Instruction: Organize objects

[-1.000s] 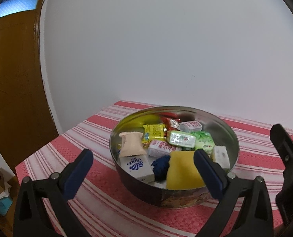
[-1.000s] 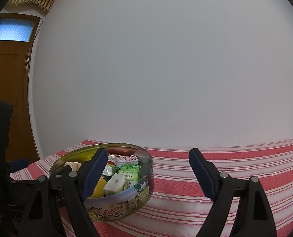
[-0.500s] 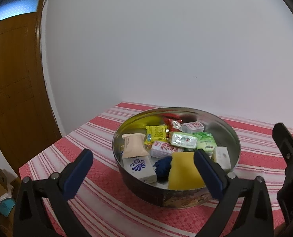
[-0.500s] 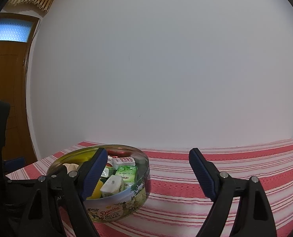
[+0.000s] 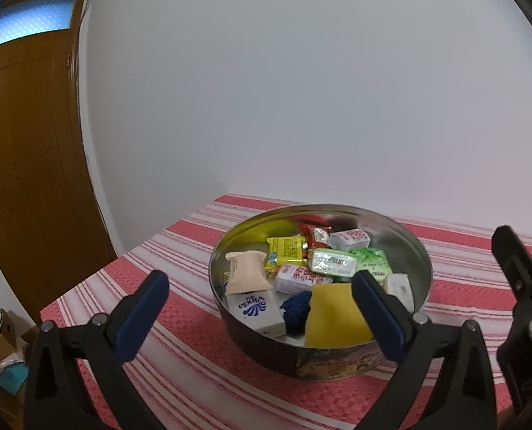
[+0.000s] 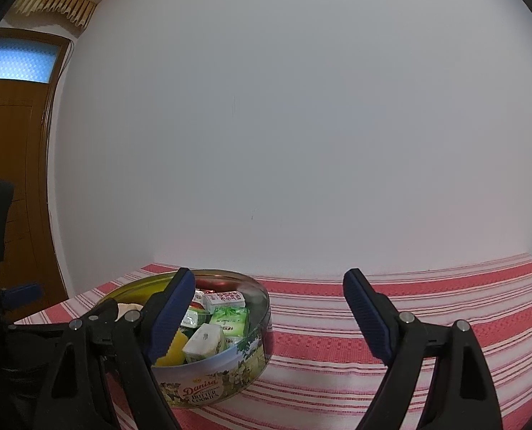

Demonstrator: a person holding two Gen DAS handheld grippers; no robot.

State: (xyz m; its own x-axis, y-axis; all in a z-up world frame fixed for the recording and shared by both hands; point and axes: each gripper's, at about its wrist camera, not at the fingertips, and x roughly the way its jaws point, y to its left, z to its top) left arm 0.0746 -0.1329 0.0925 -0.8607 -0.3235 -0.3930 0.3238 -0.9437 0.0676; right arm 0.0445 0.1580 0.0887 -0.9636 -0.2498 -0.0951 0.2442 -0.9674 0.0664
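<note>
Round cookie tin (image 5: 337,358) full of wrapped snacks on the red-striped tabletop (image 5: 180,369), left hand-held gripper (image 5: 262,308) released just before the tin, right hand-held gripper (image 6: 269,308) released beside it, both empty

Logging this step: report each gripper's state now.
Left gripper: open, holding nothing.
Right gripper: open, holding nothing.

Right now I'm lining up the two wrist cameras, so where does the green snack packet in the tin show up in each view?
Left wrist: green packet lies right of centre in the cookie tin, just above the left gripper right finger.
Right wrist: green packet sits lower left, near the tin's right wall, beside the right gripper left finger.
Shared landmark: the yellow sponge.
</note>
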